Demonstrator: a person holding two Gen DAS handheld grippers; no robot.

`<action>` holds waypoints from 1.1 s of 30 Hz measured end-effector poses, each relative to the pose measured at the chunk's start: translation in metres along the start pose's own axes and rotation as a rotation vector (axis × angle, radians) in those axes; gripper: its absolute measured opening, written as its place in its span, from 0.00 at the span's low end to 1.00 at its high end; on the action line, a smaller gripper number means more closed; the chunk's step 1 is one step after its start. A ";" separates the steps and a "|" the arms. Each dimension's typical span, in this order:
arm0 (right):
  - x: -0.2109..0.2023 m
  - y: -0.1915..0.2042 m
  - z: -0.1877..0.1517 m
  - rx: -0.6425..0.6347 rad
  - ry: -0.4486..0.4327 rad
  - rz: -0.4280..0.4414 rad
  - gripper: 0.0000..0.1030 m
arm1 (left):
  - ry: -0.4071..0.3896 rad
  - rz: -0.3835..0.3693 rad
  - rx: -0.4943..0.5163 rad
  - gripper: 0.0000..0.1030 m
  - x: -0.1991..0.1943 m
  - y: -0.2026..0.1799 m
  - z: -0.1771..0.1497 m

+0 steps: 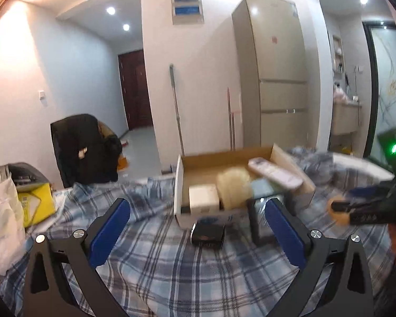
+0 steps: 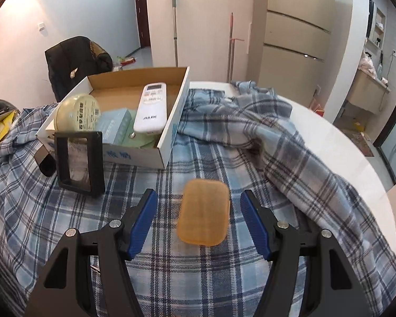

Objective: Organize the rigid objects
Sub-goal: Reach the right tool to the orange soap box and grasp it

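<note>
A: What is the right tool point(image 2: 196, 212) doing?

B: It is hanging wide open, gripping nothing; an orange pad point(image 2: 203, 212) is lying flat on the plaid cloth point(image 2: 224, 163) between its blue fingers point(image 2: 145, 218), touching neither.

A: And further out from it?

B: Ahead and to the left a black frame point(image 2: 79, 162) is standing upright on the cloth, just in front of the cardboard box point(image 2: 169, 137); inside the box a white remote point(image 2: 151, 108), a pale round tin point(image 2: 76, 112) and a light blue carton point(image 2: 116, 125) are sitting close together.

A: The left tool point(image 1: 196, 227)?

B: Also spread wide and empty; a small black object point(image 1: 208, 233) is lying on the cloth between its tips, with the box just beyond; off to its right the other tool is showing only as a blur; the white desk point(image 2: 338, 145) is peeking out beyond the cloth.
</note>
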State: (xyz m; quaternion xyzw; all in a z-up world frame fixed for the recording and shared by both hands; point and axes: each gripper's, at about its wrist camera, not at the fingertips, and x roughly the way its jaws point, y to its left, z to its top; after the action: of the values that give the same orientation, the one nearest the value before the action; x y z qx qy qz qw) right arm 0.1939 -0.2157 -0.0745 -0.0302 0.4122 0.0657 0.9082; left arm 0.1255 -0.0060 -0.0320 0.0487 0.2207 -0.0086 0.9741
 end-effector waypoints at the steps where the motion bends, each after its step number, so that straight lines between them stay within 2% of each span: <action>1: 0.002 0.001 0.000 -0.005 0.002 0.000 0.62 | 0.025 -0.019 -0.008 1.00 0.005 0.002 -0.002; 6: 0.013 0.007 0.000 -0.034 0.022 -0.010 0.62 | 0.046 -0.057 -0.037 1.00 0.011 0.010 -0.005; 11: 0.020 0.004 -0.002 -0.020 0.053 -0.005 0.62 | 0.038 -0.055 -0.053 1.00 0.009 0.013 -0.006; 15: 0.027 0.009 -0.004 -0.039 0.083 -0.005 0.50 | 0.036 -0.055 -0.052 1.00 0.009 0.013 -0.006; 18: 0.026 0.011 -0.005 -0.049 0.079 -0.009 0.41 | 0.035 -0.059 -0.047 1.00 0.009 0.013 -0.006; 23: 0.023 0.012 -0.005 -0.055 0.067 0.006 0.40 | 0.037 -0.057 -0.043 1.00 0.008 0.012 -0.006; 25: 0.016 0.010 -0.005 -0.047 0.043 0.002 0.40 | 0.035 -0.033 -0.040 1.00 0.008 0.012 -0.007; 28: 0.004 0.007 -0.002 -0.040 -0.001 -0.005 0.41 | 0.035 -0.043 -0.042 1.00 0.008 0.012 -0.007; 30: -0.001 0.009 -0.002 -0.038 -0.006 0.017 0.41 | 0.042 -0.044 -0.048 1.00 0.009 0.013 -0.007; 33: -0.002 0.024 -0.008 -0.066 0.063 0.148 0.41 | 0.046 -0.044 -0.060 1.00 0.010 0.016 -0.007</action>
State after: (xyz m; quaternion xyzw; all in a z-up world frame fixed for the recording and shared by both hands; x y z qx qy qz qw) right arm 0.1832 -0.1933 -0.0778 -0.0316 0.4393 0.1450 0.8860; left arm 0.1321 0.0103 -0.0409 0.0145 0.2442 -0.0225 0.9693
